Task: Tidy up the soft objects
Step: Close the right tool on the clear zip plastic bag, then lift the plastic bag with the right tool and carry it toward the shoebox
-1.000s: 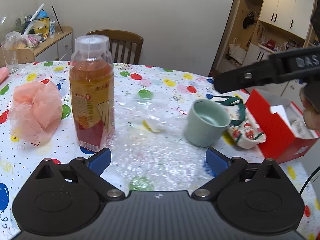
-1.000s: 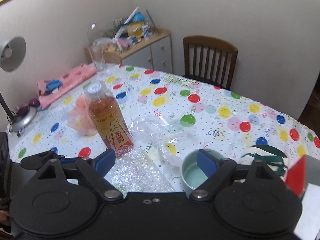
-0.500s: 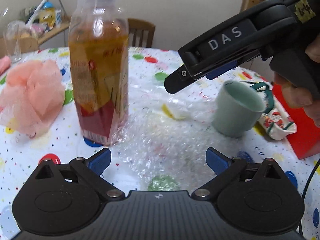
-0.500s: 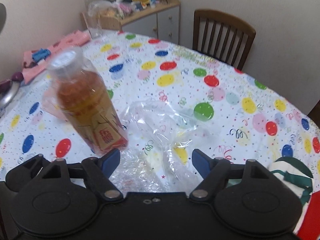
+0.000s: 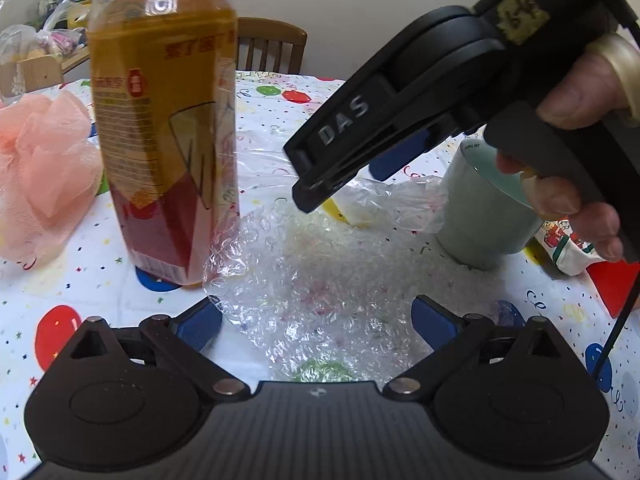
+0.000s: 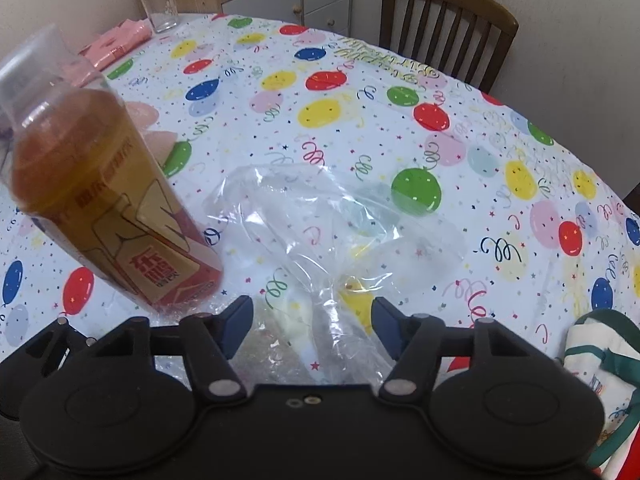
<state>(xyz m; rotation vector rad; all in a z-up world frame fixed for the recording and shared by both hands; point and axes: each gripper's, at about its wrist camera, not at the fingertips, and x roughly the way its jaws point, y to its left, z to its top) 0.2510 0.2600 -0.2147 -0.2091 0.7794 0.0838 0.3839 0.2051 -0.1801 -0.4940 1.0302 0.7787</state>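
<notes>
A sheet of bubble wrap (image 5: pixel 316 292) lies flat on the balloon tablecloth (image 5: pixel 80 280), between the open jaws of my left gripper (image 5: pixel 316 320). A crumpled clear plastic bag (image 6: pixel 320 232) lies just beyond it; it also shows in the left wrist view (image 5: pixel 392 200). My right gripper (image 6: pixel 312 320) is open and hovers low over the near end of the bag; it also shows from the side in the left wrist view (image 5: pixel 320 188). A pink mesh bath pouf (image 5: pixel 44 172) sits at the left.
A tall tea bottle (image 5: pixel 164 128) stands on the edge of the bubble wrap; it also shows in the right wrist view (image 6: pixel 96 200). A green cup (image 5: pixel 488 216), a Christmas pouch (image 6: pixel 604 364) and a red box (image 5: pixel 612 284) stand at the right. A chair (image 6: pixel 444 24) is at the far side.
Both grippers have moved forward and down toward the table. The right gripper has come in over the plastic bag, and its jaws have narrowed somewhat. The left gripper now straddles the bubble wrap.
</notes>
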